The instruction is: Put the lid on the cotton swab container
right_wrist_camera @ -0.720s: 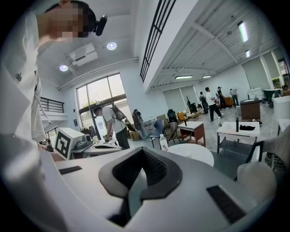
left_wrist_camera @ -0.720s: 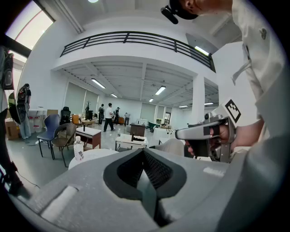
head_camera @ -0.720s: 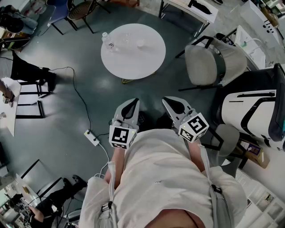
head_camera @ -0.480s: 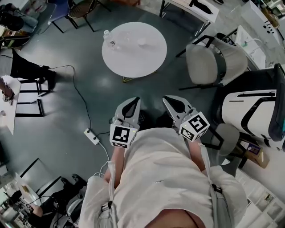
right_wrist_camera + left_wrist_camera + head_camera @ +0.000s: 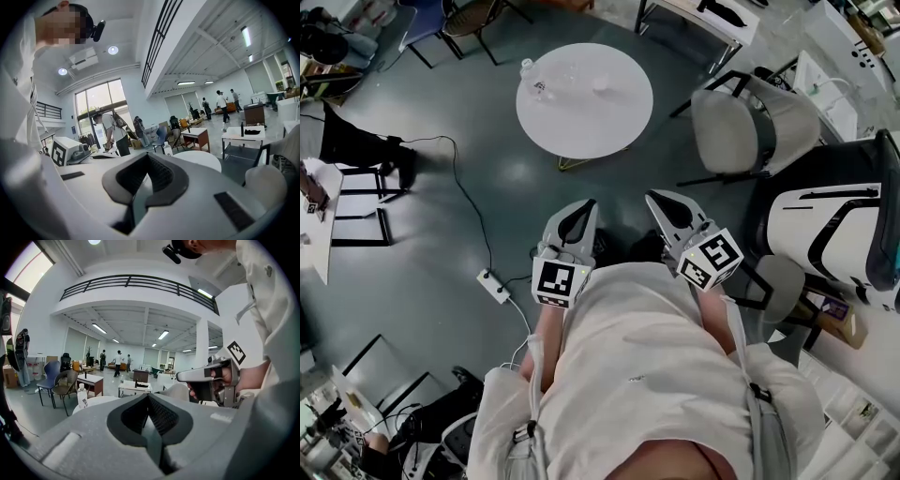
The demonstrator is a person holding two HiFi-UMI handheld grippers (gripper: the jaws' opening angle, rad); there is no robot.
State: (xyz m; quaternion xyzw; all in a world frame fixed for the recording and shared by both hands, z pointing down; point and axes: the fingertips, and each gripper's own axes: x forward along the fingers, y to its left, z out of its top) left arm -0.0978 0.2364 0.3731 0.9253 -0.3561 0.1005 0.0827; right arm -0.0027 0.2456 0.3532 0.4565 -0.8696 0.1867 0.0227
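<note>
A person stands well apart from the round white desk [image 5: 591, 117], holding the left tool [image 5: 579, 208] and right tool [image 5: 656, 199] close against the body. Both are pressed together on nothing, apparently because work has not begun. The swab container and lid presumably sit among small items [image 5: 602, 82] near a bottle [image 5: 526, 67], too small to identify.

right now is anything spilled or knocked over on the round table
Nothing stands out. The bottle stands upright on the round table; the other small items there are too small to judge.
</note>
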